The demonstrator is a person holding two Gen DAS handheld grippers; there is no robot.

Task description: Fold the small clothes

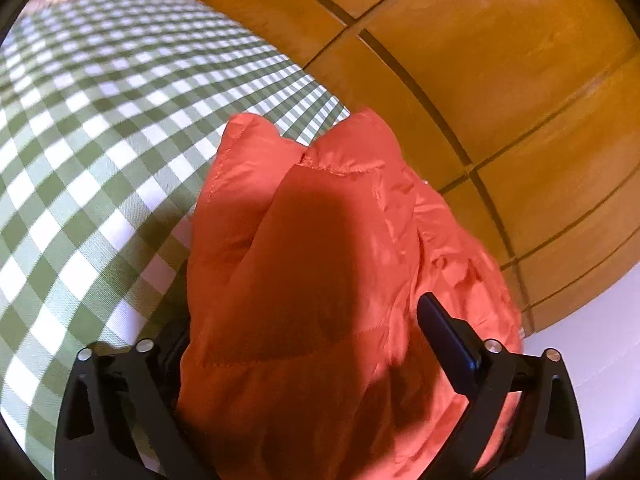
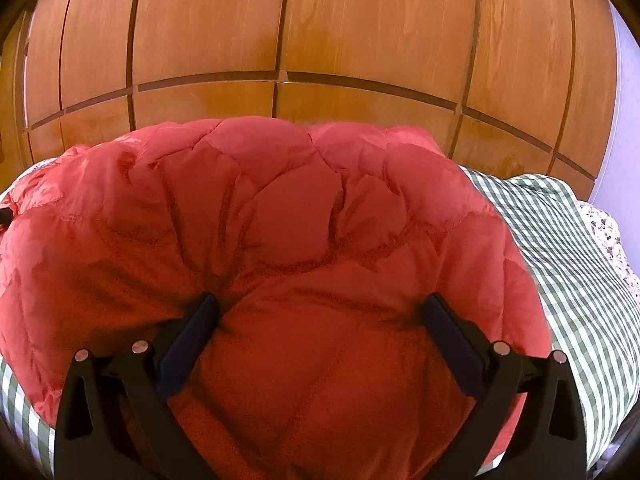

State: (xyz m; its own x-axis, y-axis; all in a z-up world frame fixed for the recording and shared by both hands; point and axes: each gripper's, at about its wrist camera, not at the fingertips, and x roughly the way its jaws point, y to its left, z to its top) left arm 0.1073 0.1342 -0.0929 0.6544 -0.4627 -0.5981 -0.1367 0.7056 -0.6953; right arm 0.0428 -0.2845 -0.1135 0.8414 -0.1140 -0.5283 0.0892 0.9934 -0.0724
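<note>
1. The jacket (image 2: 304,248), a red-orange quilted puffer, lies bunched on the cloth (image 2: 580,264), which is checked green and white. In the right wrist view it fills most of the lower picture, its stitched panels puffed and creased toward the middle.
2. In the left wrist view the jacket (image 1: 304,272) stands up as a tall fold in front of the camera, near the cloth's far edge, with the cloth (image 1: 92,148) spreading away to the left.
3. The right gripper (image 2: 320,316) is spread wide, with both dark fingers pressed into the padding and a broad bulge of jacket between them. The left finger (image 2: 192,344) sits in a deep crease.
4. The left gripper (image 1: 308,320) shows one dark finger (image 1: 448,336) on the right, lying against the fabric. The other finger is hidden behind the fold, so I cannot tell how wide it stands or whether it pinches the jacket.
5. Behind the cloth, wood panels (image 2: 320,32) with dark grooves run across both views.
6. A speckled surface (image 2: 608,232) shows past the cloth's right edge, and a pale wall (image 2: 624,120) lies at the far right.
</note>
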